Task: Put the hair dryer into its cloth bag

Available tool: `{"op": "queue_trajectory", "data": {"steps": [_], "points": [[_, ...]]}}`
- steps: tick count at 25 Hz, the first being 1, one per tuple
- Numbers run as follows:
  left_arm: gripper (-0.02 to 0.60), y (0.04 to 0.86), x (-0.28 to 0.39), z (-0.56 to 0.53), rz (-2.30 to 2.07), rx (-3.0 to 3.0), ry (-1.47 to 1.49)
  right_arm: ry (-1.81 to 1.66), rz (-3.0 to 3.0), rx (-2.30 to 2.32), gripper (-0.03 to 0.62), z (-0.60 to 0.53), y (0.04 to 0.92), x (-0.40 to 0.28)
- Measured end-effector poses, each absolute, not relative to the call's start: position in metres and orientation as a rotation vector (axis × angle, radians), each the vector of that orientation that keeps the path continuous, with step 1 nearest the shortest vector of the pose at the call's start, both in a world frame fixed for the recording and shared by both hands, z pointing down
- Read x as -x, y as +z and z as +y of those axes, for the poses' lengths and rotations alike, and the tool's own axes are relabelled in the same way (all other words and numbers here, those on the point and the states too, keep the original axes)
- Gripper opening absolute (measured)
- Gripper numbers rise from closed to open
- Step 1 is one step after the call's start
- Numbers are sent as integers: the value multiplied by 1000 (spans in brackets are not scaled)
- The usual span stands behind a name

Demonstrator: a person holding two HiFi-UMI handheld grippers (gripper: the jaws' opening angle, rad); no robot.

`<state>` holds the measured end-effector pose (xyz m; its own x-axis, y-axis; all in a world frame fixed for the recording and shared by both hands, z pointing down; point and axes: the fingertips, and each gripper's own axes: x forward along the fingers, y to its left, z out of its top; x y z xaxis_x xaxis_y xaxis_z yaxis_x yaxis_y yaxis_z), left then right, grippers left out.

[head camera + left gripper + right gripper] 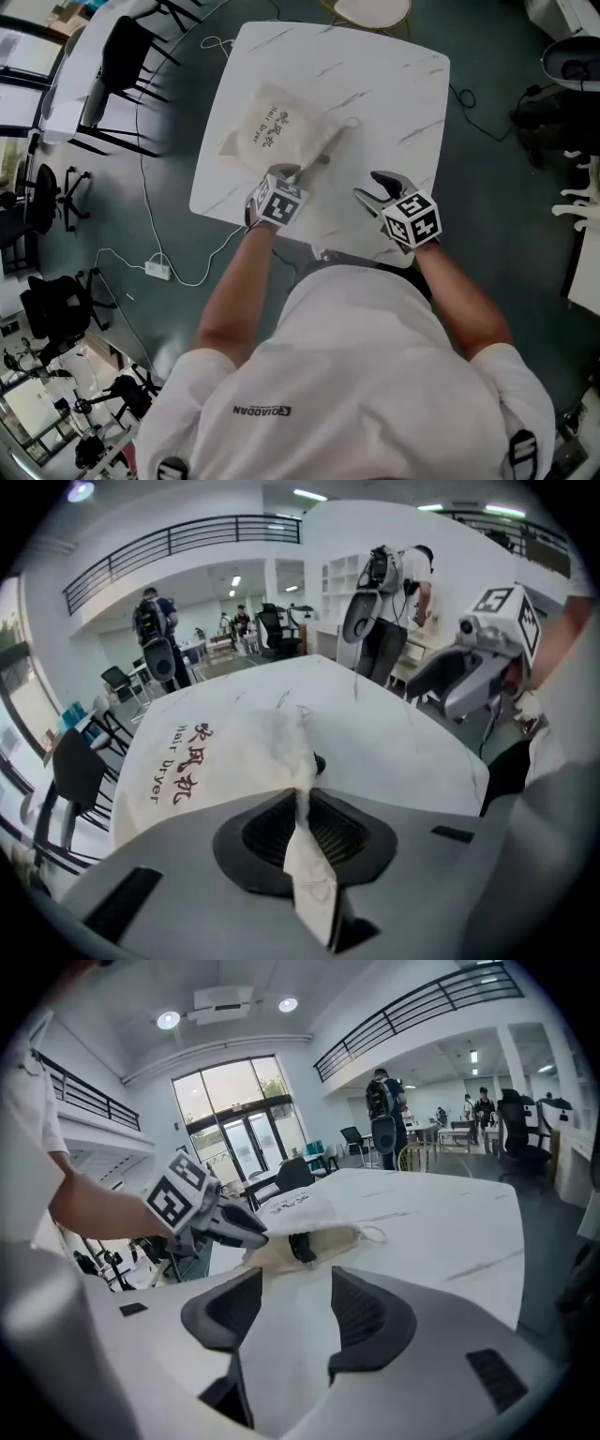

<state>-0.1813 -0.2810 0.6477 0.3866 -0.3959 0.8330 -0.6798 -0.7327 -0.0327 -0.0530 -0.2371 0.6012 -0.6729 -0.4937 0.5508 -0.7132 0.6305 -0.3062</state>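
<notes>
At the near edge of the white marble-patterned square table [394, 84], the right gripper [295, 1312] hangs with its jaws wide apart and nothing between them, a little to the right of the work. Just beside it, the left gripper [305, 832] points steeply down, its jaws pressed together on a fold of pale fabric, the hem at the mouth of the cream cloth bag [277, 127] with red lettering. That bag lies flat on the table, bulging, its mouth turned toward the person. In the opening a small part of the black hair dryer [301, 1246] shows. The rest seems to be inside already, so the step in hand is probably seating it fully and closing up.

To do it well, the left pinch should lift the hem slightly, not tug it, since the smooth tabletop would probably let the whole bag slide. The right gripper should come in low and nudge the dark end deeper, pushing against the left one's hold. Beyond the mouth, the thin white drawstring loop [375, 1234] lies free on the table, well placed for the right gripper to take afterwards.
</notes>
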Motion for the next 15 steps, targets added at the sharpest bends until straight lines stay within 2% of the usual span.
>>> {"op": "queue_trajectory", "data": {"steps": [10, 15], "points": [[89, 695, 178, -272, -858, -2287, 1304, 746, -2397, -1034, 249, -205, 578, 34], [158, 693, 177, -267, -833, -2325, 1272, 759, -2379, -1110, 249, -192, 568, 33]]}}
